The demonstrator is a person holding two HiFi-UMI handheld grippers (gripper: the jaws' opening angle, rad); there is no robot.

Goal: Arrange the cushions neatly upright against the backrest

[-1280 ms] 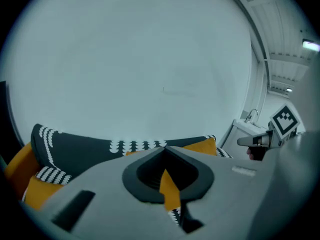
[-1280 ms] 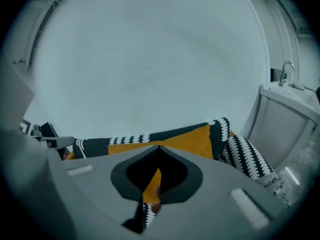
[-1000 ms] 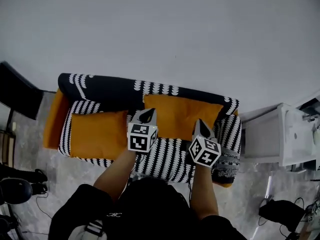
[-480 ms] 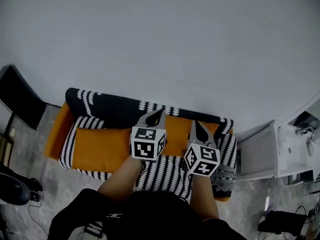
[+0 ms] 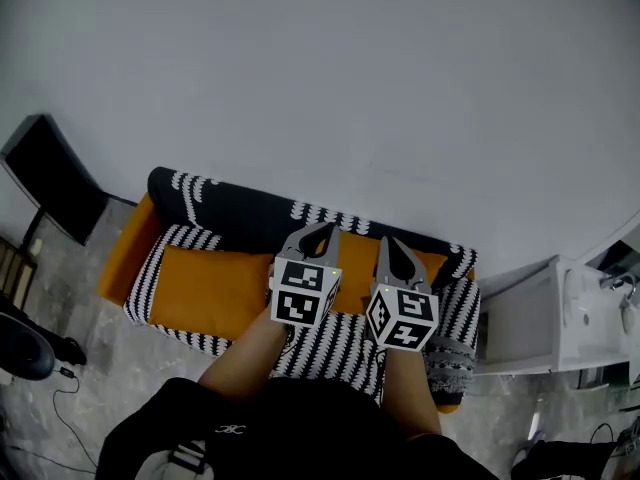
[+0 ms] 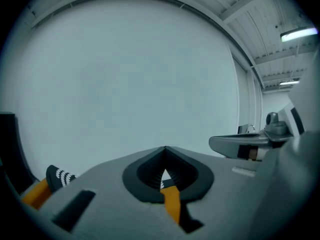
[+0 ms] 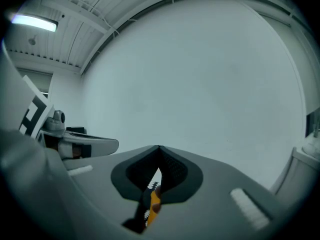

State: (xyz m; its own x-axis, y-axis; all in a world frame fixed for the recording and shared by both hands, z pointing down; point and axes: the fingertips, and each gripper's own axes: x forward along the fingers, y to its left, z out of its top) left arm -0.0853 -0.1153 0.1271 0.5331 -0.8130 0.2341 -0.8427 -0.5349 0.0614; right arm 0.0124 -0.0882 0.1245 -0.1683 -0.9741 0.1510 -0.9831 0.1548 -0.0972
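Since drawing closer together, hovering over the sofa [image 5: 170, 258] in the head view: left gripper [image 5: 325, 231] and right gripper [image 5: 388, 244] pinched shut, left cushion [image 5: 210, 288] seemingly flat on the seat [image 5: 330, 343], right cushion [image 5: 353, 273] against the backrest [image 5: 240, 210]. In left then right gripper view, closed on nothing, facing wall [image 6: 125, 84]; likely regrouping before standing the left cushion

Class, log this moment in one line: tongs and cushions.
left tongs: shut, empty | right tongs: shut, empty | both over sofa | orange cushion: on seat
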